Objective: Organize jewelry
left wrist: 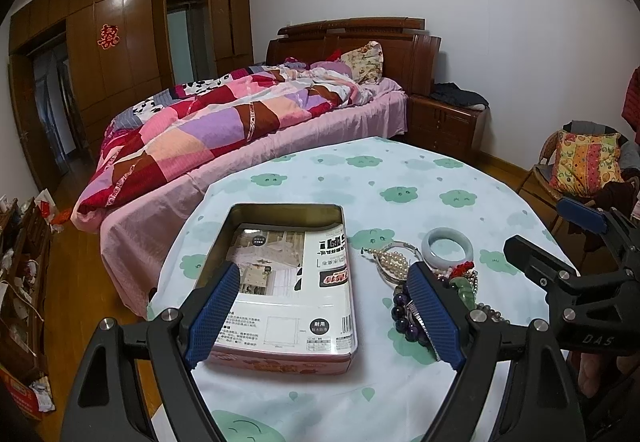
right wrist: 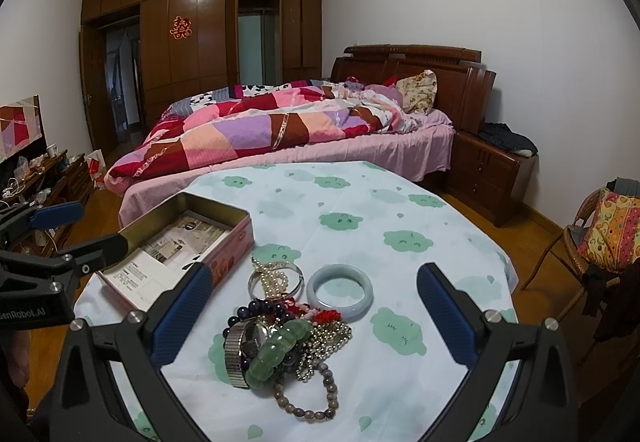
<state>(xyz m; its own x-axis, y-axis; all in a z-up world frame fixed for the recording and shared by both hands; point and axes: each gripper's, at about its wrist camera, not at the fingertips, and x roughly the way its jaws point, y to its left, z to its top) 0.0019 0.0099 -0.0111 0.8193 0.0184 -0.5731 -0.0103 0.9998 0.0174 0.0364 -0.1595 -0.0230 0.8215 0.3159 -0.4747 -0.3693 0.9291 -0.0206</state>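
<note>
left wrist view hides part of the jewelry pile (left wrist: pixel 436 294) behind the right-hand blue pad of the left gripper (left wrist: pixel 324 310), so only the pearl strand (left wrist: pixel 394 262), some purple beads (left wrist: pixel 402 316) and the pale jade bangle (left wrist: pixel 450 248) read clearly there. right wrist view shows the whole heap between the fingers of the right gripper (right wrist: pixel 314 316): a metal-band watch (right wrist: pixel 240 350), a green bead bracelet (right wrist: pixel 278 348), a silver chain tangle and a brown bead loop (right wrist: pixel 316 398), items overlapping so their edges are hard to separate. both grippers hang spread wide and hold nothing. the open tin box (left wrist: pixel 280 282) lies under and ahead of the left gripper, with a printed sheet (left wrist: pixel 296 278) inside; in the right wrist view the tin box sits ahead-left, partly covered by the left finger. each gripper shows at the edge of the other's view. beyond the table (right wrist: pixel 400 201) stand a bed (right wrist: pixel 280 129) and a nightstand (right wrist: pixel 488 169).
</note>
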